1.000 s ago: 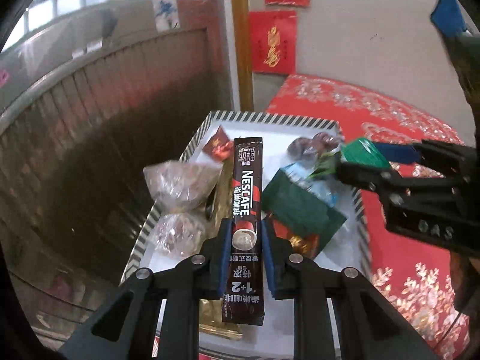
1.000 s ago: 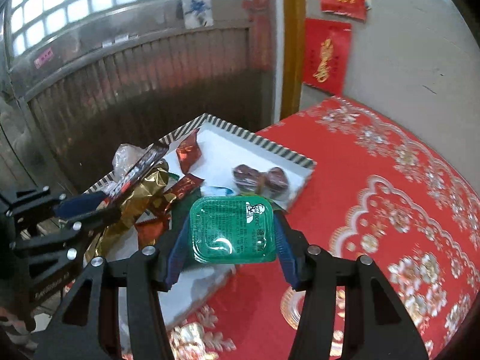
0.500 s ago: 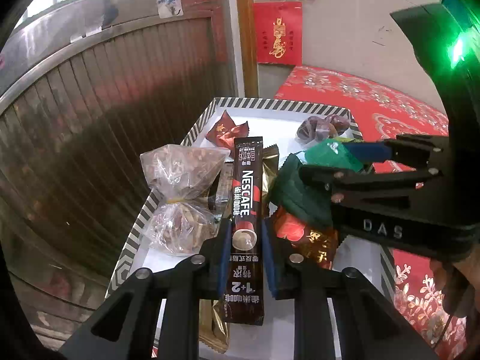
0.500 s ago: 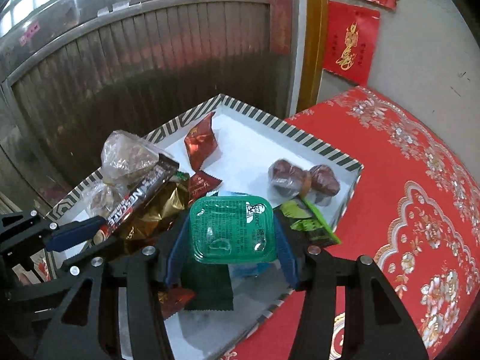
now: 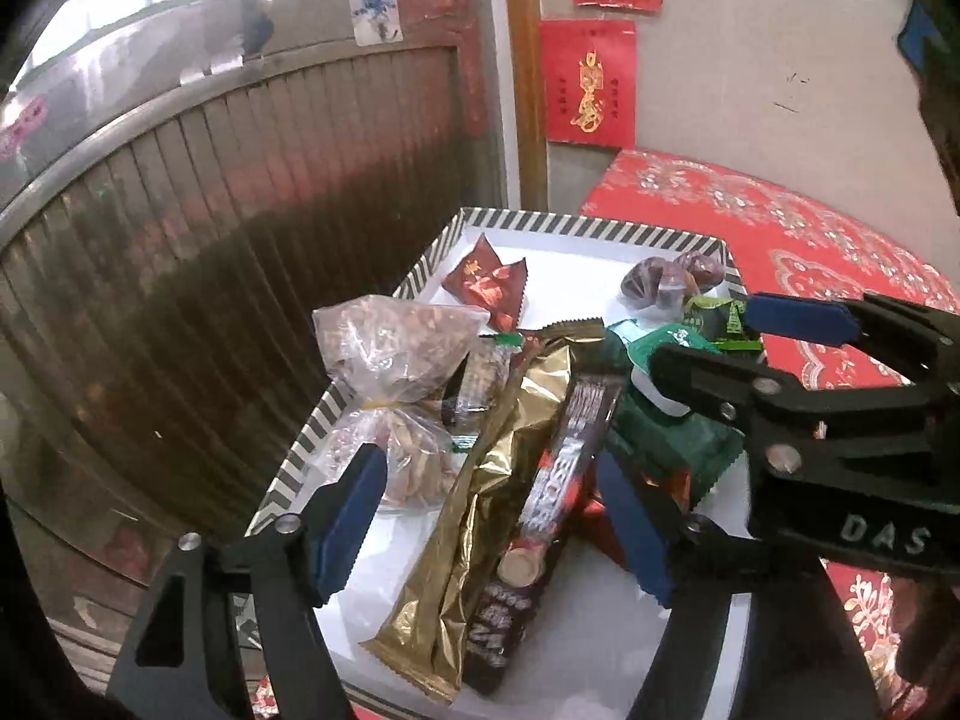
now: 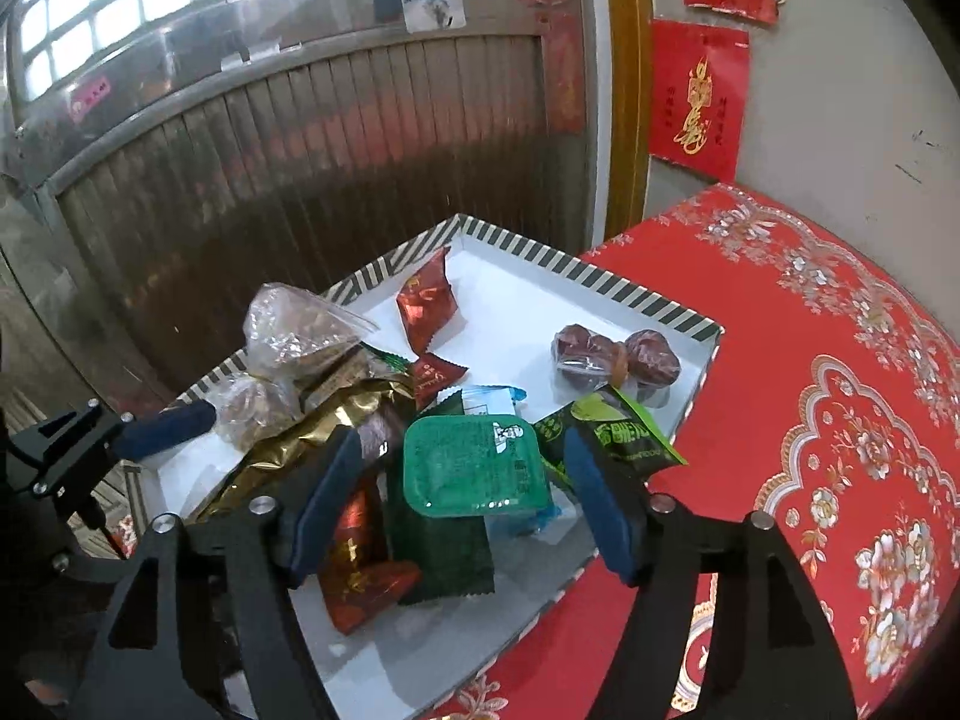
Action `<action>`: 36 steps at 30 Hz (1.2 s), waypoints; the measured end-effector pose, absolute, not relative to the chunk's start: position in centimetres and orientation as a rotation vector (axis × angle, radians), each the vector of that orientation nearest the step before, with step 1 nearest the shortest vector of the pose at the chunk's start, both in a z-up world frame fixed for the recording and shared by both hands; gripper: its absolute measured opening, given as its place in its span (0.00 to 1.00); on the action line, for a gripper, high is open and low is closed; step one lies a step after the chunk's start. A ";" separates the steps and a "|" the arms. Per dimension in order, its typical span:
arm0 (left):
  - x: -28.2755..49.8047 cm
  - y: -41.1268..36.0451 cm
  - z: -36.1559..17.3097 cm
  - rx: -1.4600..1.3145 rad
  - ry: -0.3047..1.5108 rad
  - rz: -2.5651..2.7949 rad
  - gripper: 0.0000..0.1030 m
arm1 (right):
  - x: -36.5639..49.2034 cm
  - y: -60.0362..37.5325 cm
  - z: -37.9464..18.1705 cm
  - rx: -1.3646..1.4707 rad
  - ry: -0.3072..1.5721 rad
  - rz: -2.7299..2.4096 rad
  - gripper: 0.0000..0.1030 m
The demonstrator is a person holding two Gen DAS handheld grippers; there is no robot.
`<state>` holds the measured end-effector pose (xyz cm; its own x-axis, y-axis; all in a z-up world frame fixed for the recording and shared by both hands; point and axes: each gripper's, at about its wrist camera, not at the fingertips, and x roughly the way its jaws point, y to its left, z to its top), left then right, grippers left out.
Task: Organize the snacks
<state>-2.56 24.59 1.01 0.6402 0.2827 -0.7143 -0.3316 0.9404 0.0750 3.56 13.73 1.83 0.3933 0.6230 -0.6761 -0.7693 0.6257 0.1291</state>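
Both grippers (image 5: 489, 519) (image 6: 462, 501) spread wide, empty, over striped tray (image 6: 636, 294): light, limp, slippery Nescafé sachet (image 5: 540, 516); stiffer green sauce tub (image 6: 474, 465), best pinched across rims

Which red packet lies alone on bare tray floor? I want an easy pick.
The red packet at the far left corner; the other two red packets sit in the pile.

"DAS" stands in pale letters on the right gripper (image 5: 744, 354) body.
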 end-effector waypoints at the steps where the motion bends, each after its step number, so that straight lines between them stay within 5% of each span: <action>1: -2.6 24.5 1.2 -0.061 0.800 0.354 0.74 | 3.3 13.5 1.9 -0.222 0.752 0.886 0.69; 7: -3.7 23.6 2.0 -0.062 0.751 0.365 0.81 | 1.3 10.3 3.1 -0.194 0.706 0.805 0.80; 36: -9.6 19.2 2.7 0.000 0.724 0.359 0.84 | -6.6 0.5 2.3 -0.003 0.604 0.567 0.87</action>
